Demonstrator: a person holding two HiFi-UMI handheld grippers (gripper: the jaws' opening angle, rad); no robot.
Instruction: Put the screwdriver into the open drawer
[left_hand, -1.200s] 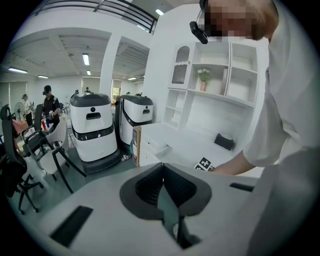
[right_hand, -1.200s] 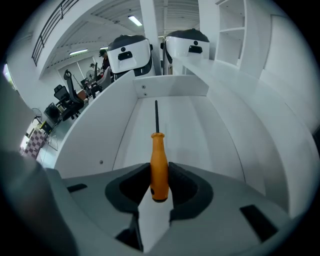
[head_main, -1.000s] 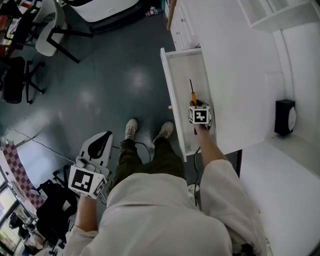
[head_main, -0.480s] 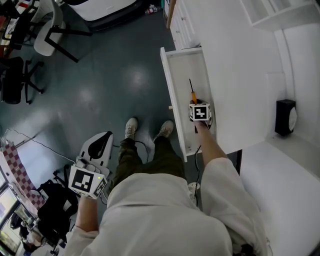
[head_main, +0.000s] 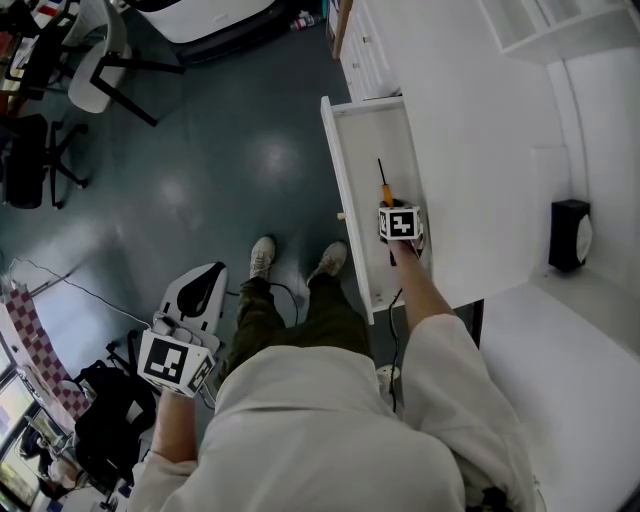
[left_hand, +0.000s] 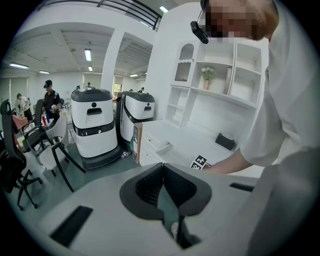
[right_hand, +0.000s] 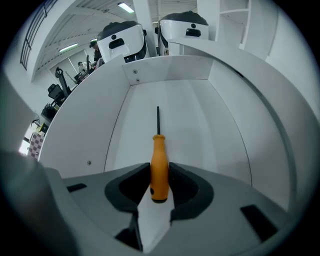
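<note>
An orange-handled screwdriver (head_main: 386, 196) with a thin dark shaft lies lengthwise in the open white drawer (head_main: 340, 180), pointing toward the drawer's back. My right gripper (head_main: 392, 208) reaches into the drawer from its front end. In the right gripper view its jaws are shut on the orange handle of the screwdriver (right_hand: 159, 170), low above the drawer floor (right_hand: 200, 130). My left gripper (head_main: 204, 288) hangs far off at the lower left over the floor. Its pads (left_hand: 150, 185) meet with nothing between them.
A white counter (head_main: 480, 150) runs to the right of the drawer, with a black box (head_main: 568, 235) on it. Office chairs (head_main: 100, 60) stand at the upper left and a dark bag (head_main: 110, 410) lies at the lower left. The person's shoes (head_main: 262, 257) are beside the drawer front.
My right gripper and the screwdriver have crept slightly deeper along the drawer. The left gripper has stayed put.
</note>
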